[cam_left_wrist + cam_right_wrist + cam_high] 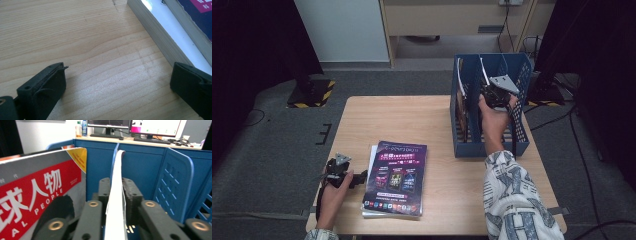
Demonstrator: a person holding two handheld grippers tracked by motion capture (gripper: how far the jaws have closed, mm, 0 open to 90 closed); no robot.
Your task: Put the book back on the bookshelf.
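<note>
My right gripper [490,89] reaches into the middle slot of a blue file rack [519,145] at the table's right. In the right gripper view its jaws [116,192] lie against both sides of an upright white magazine [117,170], seen edge-on. A red and grey magazine [37,190] stands in the neighbouring slot on the left. My left gripper [357,179] rests low over the table by the front left edge. Its jaws [117,85] are open with only bare wood between them, just beside a flat stack of magazines [160,32] with a dark purple cover [397,177].
The wooden table [412,120] carries the stack and the rack. The rack's perforated blue dividers [172,180] close in on my right gripper. Grey carpet, cables and a yellow-striped stand base [312,95] surround the table.
</note>
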